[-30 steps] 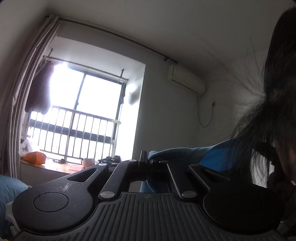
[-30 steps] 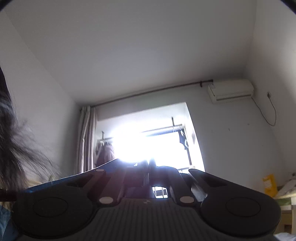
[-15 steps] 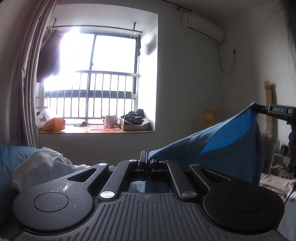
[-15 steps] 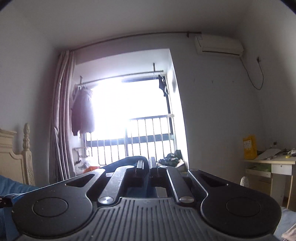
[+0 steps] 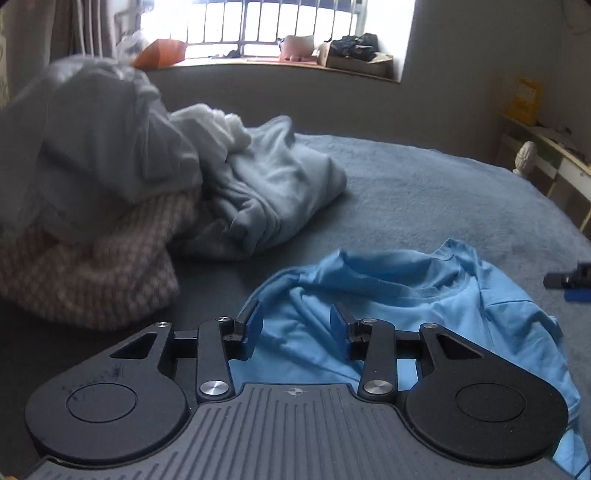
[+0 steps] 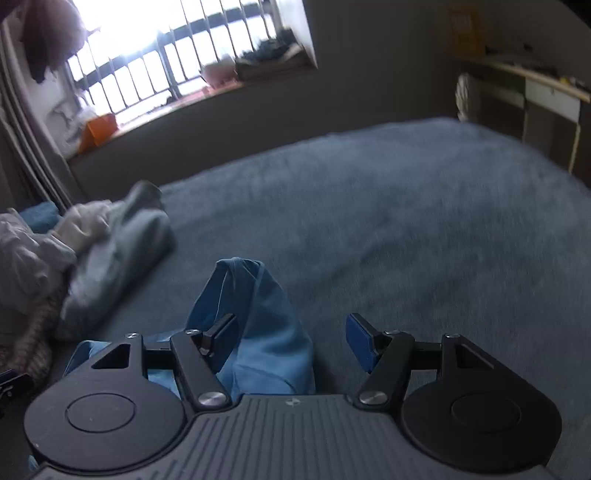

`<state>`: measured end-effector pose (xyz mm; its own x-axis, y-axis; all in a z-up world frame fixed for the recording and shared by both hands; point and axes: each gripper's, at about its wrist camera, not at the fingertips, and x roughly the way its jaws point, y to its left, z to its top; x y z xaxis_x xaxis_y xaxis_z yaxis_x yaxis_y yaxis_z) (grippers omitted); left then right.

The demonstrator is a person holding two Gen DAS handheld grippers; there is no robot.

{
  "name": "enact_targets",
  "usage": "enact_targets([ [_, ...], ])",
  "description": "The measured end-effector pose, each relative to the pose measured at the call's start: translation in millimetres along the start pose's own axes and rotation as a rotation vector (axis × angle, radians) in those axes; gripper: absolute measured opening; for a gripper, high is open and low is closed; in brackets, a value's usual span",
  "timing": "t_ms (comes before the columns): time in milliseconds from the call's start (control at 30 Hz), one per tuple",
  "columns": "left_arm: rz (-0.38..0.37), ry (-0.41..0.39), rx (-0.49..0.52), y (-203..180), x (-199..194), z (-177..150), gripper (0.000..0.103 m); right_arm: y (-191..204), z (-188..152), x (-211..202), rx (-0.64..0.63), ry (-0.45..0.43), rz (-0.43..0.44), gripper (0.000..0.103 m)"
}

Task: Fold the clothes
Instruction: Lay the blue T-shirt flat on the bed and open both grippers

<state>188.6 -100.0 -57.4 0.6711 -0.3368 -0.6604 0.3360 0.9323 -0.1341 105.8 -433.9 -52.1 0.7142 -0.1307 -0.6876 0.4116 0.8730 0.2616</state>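
A grey-blue bedspread [image 5: 424,192] stretches below a barred window [image 5: 280,26]. Left of the blue T-shirt [image 5: 399,295] lies a pile of pale clothes [image 5: 122,177]. The T-shirt lies crumpled on the bedspread. Above it, the left gripper [image 5: 295,325] and right gripper [image 6: 291,339] are opening, pads off the cloth.

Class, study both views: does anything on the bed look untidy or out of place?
Yes. The light blue cotton T-shirt lies rumpled, one part bunched upward. Behind it, the heap of unfolded pale clothes is jumbled.
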Motion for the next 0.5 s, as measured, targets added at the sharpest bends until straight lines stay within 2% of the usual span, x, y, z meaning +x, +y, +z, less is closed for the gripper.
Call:
enact_targets([
  [33,-0.003,0.003,-0.020,6.5,-2.0,-1.2,0.049,-6.0,-5.0,1.0,0.025,0.019,0.007,0.067],
  [133,-0.007,-0.006,-0.062,23.4,-18.2,-1.9,0.054,-24.0,-19.9,3.9,0.098,0.076,0.029,0.067],
  [300,-0.091,-0.018,-0.095,48.9,-78.9,-0.5,0.061,-42.1,-10.2,-37.8,0.158,0.088,0.144,0.067],
  [400,-0.122,-0.031,-0.112,74.6,-122.5,0.8,0.061,-61.1,-17.7,-68.2,0.213,0.112,0.255,0.068],
  [500,-0.090,-0.077,-0.108,104.7,-167.4,4.9,0.062,-75.4,-26.4,-99.4,0.222,0.138,0.372,0.068],
])
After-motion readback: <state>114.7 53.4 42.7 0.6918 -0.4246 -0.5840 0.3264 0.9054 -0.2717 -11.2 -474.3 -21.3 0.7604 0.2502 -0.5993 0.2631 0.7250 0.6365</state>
